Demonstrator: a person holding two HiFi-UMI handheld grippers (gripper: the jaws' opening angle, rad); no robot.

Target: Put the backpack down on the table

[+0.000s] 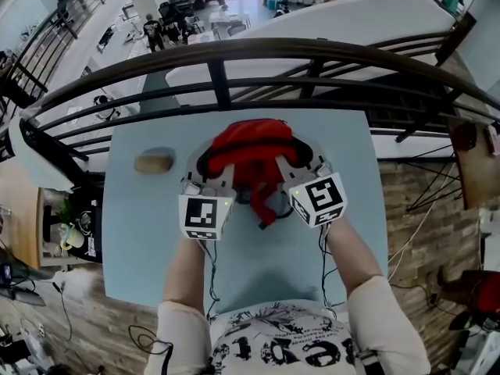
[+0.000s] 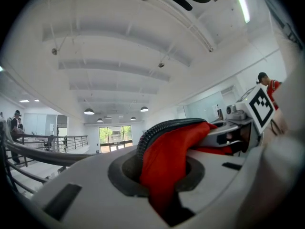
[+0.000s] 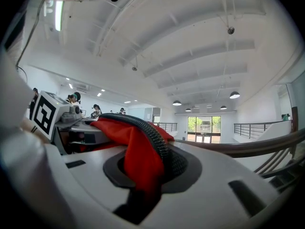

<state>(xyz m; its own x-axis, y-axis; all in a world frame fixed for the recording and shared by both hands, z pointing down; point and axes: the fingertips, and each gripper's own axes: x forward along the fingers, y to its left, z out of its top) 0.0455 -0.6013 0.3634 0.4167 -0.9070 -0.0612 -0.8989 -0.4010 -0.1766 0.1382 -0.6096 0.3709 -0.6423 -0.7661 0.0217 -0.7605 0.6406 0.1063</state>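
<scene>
Red backpack (image 1: pixel 251 148), clamped in left tool (image 1: pixel 201 176), right tool (image 1: pixel 303 167), table (image 1: pixel 141 241) beneath

Open-plan office mezzanine: beyond the right claw (image 1: pixel 306 162), a dark railing (image 1: pixel 234 53) overlooks desks (image 1: pixel 223 28) and people (image 1: pixel 154 30) on the floor (image 1: pixel 242 6) below; pendant lamps (image 3: pixel 177 102) hang ahead.

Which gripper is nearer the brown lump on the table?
Left. The left gripper, shut on the red backpack, is close beside the brown lump; the right gripper grips the backpack's far side.
</scene>
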